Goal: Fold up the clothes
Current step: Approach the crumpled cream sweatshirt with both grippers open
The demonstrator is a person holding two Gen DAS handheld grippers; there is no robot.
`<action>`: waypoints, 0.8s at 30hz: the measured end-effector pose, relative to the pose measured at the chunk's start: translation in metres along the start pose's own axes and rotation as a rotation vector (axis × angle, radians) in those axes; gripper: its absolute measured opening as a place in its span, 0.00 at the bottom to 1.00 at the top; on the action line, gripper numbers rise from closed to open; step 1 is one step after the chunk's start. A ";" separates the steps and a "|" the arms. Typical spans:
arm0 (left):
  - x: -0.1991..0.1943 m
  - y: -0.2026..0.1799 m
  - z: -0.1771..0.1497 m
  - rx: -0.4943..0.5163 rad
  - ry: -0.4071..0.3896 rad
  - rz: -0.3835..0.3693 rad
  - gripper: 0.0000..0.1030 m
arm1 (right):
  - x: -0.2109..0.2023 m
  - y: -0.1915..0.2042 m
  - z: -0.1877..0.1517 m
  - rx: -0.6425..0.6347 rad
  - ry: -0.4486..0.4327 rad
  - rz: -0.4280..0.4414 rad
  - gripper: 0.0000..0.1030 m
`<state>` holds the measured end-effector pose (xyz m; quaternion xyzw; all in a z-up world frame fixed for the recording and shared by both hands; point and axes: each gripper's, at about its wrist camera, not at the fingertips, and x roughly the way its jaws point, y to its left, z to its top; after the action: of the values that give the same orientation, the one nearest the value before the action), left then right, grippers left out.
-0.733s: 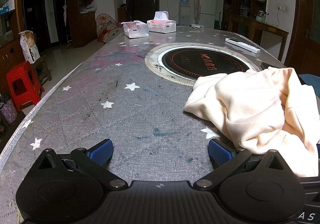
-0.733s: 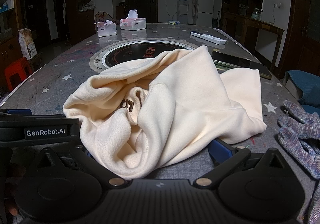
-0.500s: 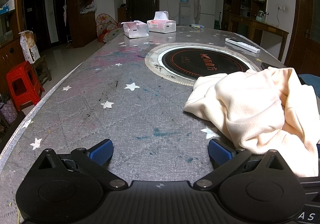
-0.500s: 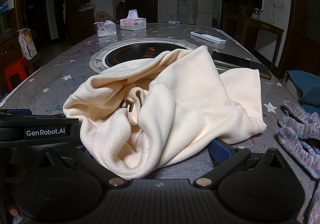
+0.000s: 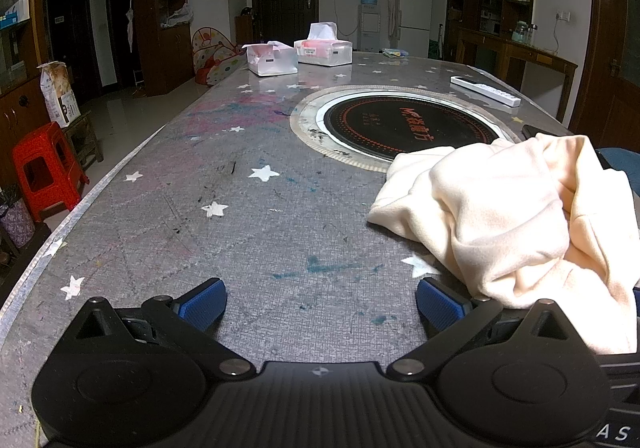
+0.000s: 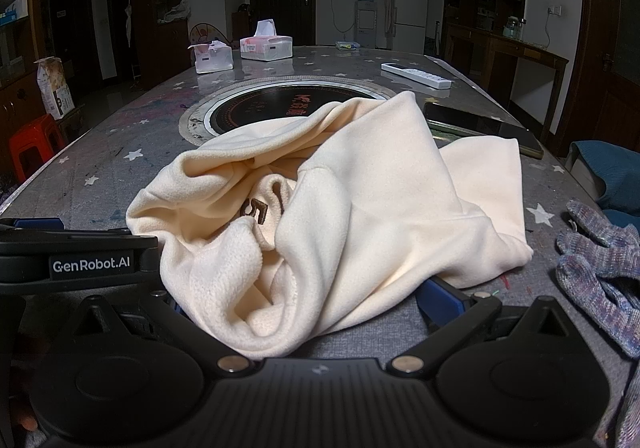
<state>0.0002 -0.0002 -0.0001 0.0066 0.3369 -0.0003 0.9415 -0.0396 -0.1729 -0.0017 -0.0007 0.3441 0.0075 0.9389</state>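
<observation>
Cream fleece garment (image 6: 360,200) lies crumpled in a loose heap on the grey star-patterned counter (image 5: 240,248), filling the middle of the right wrist view; a brown embroidered mark shows in a fold near its centre. In the left wrist view the same garment (image 5: 512,216) sits at the right side of the frame.

The right gripper (image 6: 316,304) is at the bottom of its frame with its fingers spread apart. The near hem of the garment drapes between them and hides the left blue pad, while the right one (image 6: 440,298) peeks out beside the cloth. The left gripper (image 5: 320,304) is at the bottom of its view, fingers (image 5: 202,304) wide apart over bare counter, the right pad just beside the garment's edge.

Behind the garment, a round black hotplate (image 6: 280,108) is set into the counter. A dark phone (image 6: 480,124) lies toward the right of the frame, partly under the cloth. A knitted glove (image 6: 600,268) rests at the right edge. Farther back, a white power strip (image 6: 416,74) and two tissue boxes (image 6: 266,46) stand in the upper part of the frame. A red stool (image 5: 44,168) stands on the floor at the left.
</observation>
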 end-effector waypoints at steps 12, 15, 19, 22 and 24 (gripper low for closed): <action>0.000 0.000 0.000 0.000 0.003 -0.001 1.00 | 0.001 0.000 0.000 -0.001 0.001 -0.001 1.00; 0.001 0.000 0.000 0.001 0.003 0.000 1.00 | 0.000 -0.001 0.001 -0.002 0.000 0.000 1.00; -0.011 -0.004 0.004 0.016 0.021 0.008 1.00 | -0.005 0.002 0.001 -0.050 -0.012 -0.005 1.00; -0.021 -0.005 0.005 0.040 0.009 0.021 1.00 | -0.011 0.009 -0.001 -0.109 -0.022 -0.011 1.00; -0.030 -0.005 0.006 0.037 0.006 0.024 1.00 | -0.017 0.009 -0.002 -0.103 -0.026 0.016 1.00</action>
<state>-0.0190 -0.0055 0.0230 0.0281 0.3396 0.0048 0.9401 -0.0541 -0.1643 0.0082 -0.0463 0.3311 0.0325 0.9419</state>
